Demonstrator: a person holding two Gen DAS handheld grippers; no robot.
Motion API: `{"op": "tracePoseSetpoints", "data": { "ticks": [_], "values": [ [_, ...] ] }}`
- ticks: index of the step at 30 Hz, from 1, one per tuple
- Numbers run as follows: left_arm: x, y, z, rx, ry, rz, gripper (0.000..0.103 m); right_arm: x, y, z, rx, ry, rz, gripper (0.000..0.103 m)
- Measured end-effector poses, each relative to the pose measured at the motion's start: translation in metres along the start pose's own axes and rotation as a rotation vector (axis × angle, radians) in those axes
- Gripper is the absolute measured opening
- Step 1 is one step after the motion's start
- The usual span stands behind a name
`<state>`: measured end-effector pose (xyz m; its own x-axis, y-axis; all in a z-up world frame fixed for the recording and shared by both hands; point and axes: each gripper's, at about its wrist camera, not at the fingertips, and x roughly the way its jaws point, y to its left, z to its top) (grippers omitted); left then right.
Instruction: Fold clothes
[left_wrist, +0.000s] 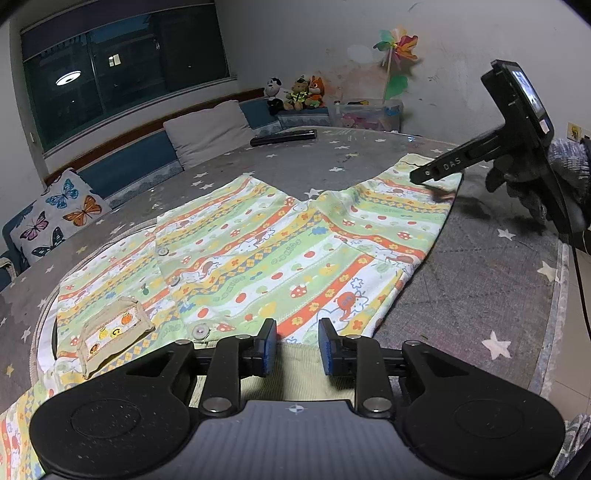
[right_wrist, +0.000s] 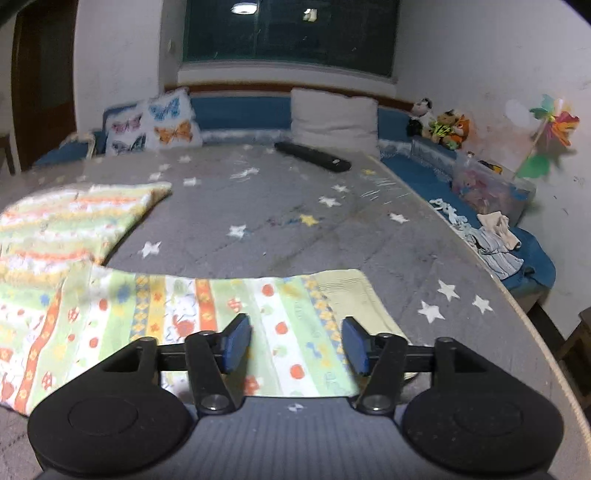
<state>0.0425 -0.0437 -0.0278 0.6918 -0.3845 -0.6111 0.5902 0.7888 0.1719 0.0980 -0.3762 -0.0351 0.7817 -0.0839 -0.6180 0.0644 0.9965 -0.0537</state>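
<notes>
From my left wrist camera I see a child's patterned shirt (left_wrist: 258, 254), striped in green, orange and yellow, lying spread out and front side up on a grey, star-printed bed cover (left_wrist: 480, 266). On its left there is a small sewn-on pocket (left_wrist: 110, 332), and a row of buttons runs up the front. Nothing I can see is folded over: both sleeves lie stretched out flat, so I judge the folding has not really begun, and every fold is still to be made.

My left gripper (left_wrist: 297, 345) hangs just above the near edge of the shirt, by its ribbed cuff or hem. Its blue pads are apart and hold nothing.

Far to the right, in the same view, my right gripper (left_wrist: 428, 177) reaches down over the far sleeve (right_wrist: 240, 306). From its own camera, which is a little blurred, the fingers are spread wide with the sleeve's striped cloth lying flat between and beneath them, ungripped; the pale ribbed cuff (right_wrist: 354, 295) lies just beside the right finger.

Beyond the shirt lie a dark remote control (right_wrist: 314, 155) and some pillows.
</notes>
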Motion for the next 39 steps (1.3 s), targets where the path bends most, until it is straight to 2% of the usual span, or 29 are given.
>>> {"op": "tracePoseSetpoints", "data": {
  "ticks": [7,13,16,18,20,25,31,39],
  "values": [
    [0.0,0.002,0.001,-0.015,0.003,0.018,0.04,-0.01,-0.028,-0.005,0.1,-0.02,-0.073,0.059],
    [-0.002,0.007,0.004,-0.051,-0.001,0.044,0.056,-0.004,-0.039,-0.011,0.133,-0.002,-0.093,0.054],
    [-0.006,0.008,0.007,-0.059,-0.013,0.06,0.066,-0.005,-0.039,-0.012,0.148,-0.007,-0.083,0.045],
    [-0.008,0.009,0.01,-0.061,-0.024,0.073,0.073,-0.007,-0.038,-0.013,0.16,-0.009,-0.076,0.025],
    [-0.01,0.01,0.012,-0.066,-0.035,0.083,0.077,-0.01,-0.038,-0.013,0.178,-0.01,-0.063,0.014],
    [-0.01,0.015,0.012,-0.075,-0.032,0.126,0.085,-0.023,-0.037,-0.008,0.21,-0.033,-0.047,0.009],
    [-0.012,0.021,0.005,-0.09,-0.031,0.163,0.089,-0.065,-0.021,0.025,0.221,-0.118,0.067,0.008],
    [-0.03,0.038,-0.011,-0.159,-0.064,0.2,0.092,-0.112,0.06,0.082,0.098,-0.219,0.294,0.008]
  ]
}}
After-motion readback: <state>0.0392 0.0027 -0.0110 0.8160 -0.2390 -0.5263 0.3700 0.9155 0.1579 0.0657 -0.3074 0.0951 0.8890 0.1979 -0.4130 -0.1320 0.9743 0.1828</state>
